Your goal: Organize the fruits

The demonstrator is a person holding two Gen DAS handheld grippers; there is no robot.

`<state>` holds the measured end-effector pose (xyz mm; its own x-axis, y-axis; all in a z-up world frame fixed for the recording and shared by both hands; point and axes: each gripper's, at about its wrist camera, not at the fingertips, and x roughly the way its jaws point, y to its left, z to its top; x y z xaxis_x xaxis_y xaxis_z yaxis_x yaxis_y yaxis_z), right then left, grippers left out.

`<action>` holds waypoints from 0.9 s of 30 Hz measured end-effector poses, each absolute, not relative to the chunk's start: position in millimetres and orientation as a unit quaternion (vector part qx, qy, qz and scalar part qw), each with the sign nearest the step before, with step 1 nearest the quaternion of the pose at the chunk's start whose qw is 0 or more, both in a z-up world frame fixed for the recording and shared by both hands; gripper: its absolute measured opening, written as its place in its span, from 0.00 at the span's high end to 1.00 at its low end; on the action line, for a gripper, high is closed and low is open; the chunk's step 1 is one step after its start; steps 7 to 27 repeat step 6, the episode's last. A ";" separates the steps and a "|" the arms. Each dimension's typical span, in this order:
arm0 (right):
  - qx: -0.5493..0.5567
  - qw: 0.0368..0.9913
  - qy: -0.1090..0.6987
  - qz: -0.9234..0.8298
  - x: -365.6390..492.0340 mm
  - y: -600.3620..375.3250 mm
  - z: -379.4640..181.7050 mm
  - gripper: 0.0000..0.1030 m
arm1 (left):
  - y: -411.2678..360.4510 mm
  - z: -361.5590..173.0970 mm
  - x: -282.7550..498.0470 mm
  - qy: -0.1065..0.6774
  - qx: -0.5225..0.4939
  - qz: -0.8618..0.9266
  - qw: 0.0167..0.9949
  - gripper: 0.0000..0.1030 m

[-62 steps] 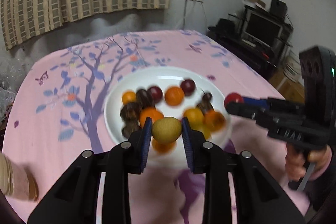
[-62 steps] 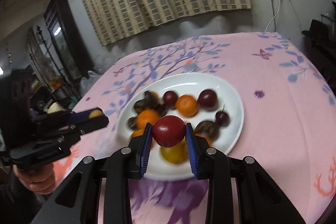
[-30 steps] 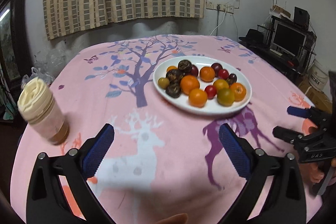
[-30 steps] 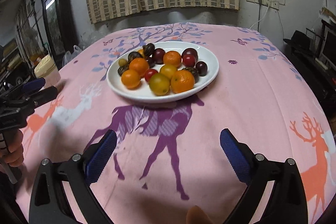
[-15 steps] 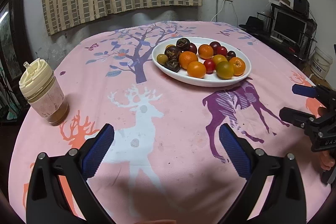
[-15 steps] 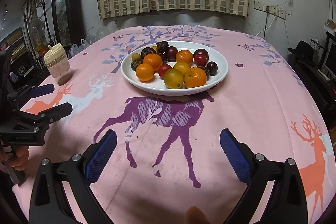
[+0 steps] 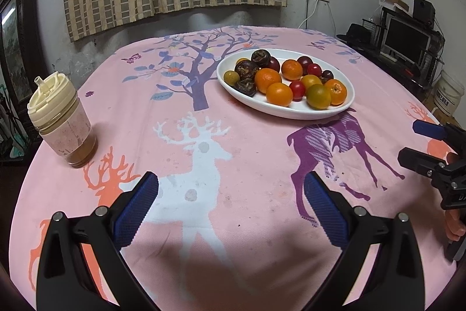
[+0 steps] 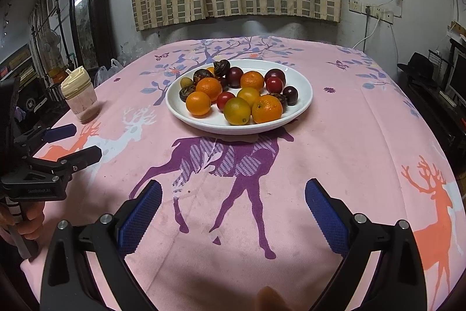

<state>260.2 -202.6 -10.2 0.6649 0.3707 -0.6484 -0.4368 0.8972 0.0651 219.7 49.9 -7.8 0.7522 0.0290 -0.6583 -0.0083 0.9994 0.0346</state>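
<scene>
Left wrist view: you're holding the left gripper (image 7: 230,206) spread wide and empty over the tablecloth (image 7: 204,136), lidded cup (image 7: 61,121) far left. Fruits (image 8: 233,93) are all sitting piled on the white plate (image 8: 303,104). Your right gripper (image 8: 233,209) is gaping empty too, so you're probably finishing up.

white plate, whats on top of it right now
The white plate holds a pile of fruit: oranges, red tomatoes, dark plums and brown wrinkled fruits. Anything beneath the pile is hidden.
</scene>
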 end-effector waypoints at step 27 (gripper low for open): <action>-0.046 0.910 0.348 0.220 260.2 -202.2 -9.7 0.04 | 52.0 -6.2 218.0 0.344 0.008 0.017 0.939 0.05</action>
